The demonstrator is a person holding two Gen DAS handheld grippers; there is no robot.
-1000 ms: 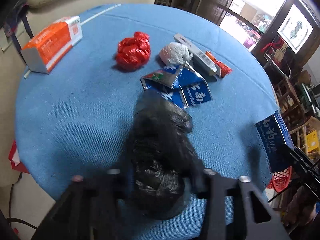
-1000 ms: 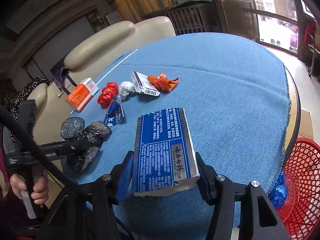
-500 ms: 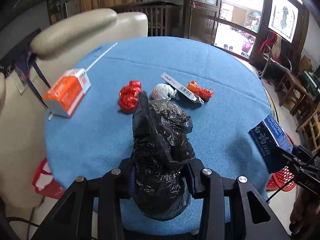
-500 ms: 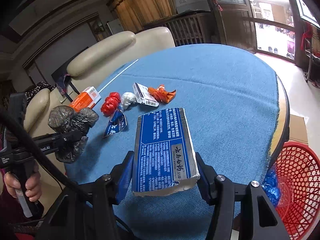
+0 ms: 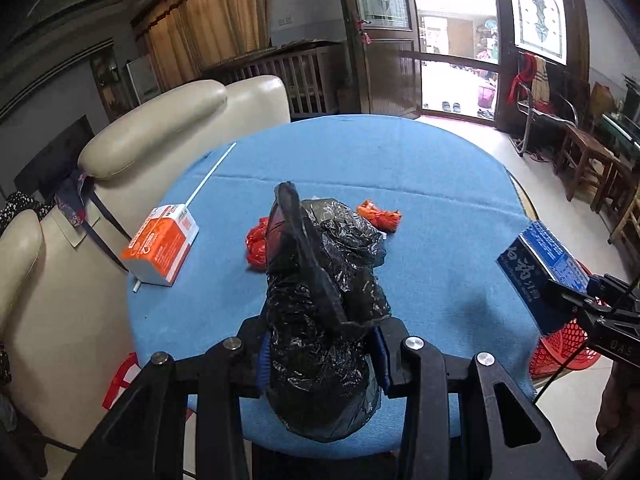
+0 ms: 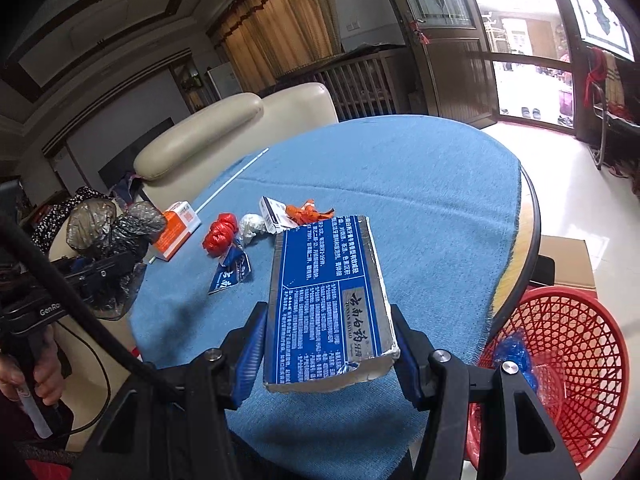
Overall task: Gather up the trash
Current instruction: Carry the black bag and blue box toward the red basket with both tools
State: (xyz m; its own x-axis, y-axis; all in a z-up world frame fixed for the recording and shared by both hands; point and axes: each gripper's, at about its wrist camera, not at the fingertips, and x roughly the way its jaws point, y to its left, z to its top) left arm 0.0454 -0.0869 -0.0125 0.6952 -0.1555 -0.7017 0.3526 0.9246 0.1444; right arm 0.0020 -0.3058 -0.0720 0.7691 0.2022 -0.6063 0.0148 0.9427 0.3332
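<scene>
A crumpled black plastic bag (image 5: pixel 324 320) is being gripped by the left gripper (image 5: pixel 322 354), the jaws closed in on its bulk, and it is being held clear above the near edge of the blue table (image 5: pixel 440 184). A blue carton (image 6: pixel 326 300) is being clamped between the narrowed jaws of the right gripper (image 6: pixel 328 354), raised over the table's near right edge, with the red basket (image 6: pixel 560 380) standing on the floor just beside that edge. More trash is being left near the middle of the table: a red wrapper (image 6: pixel 220 234), a white wad (image 6: pixel 253 224), an orange wrapper (image 6: pixel 308 212), a torn blue wrapper (image 6: pixel 232 276) and an orange box (image 5: pixel 162 246) toward the left edge.

A slip is being risked with the bag, since soft film is being pinched and loose folds are hanging below the jaws. The carton is being held by its near end only, so it could be tipped out or dropped short of the basket rim, judging by the overhang.
</scene>
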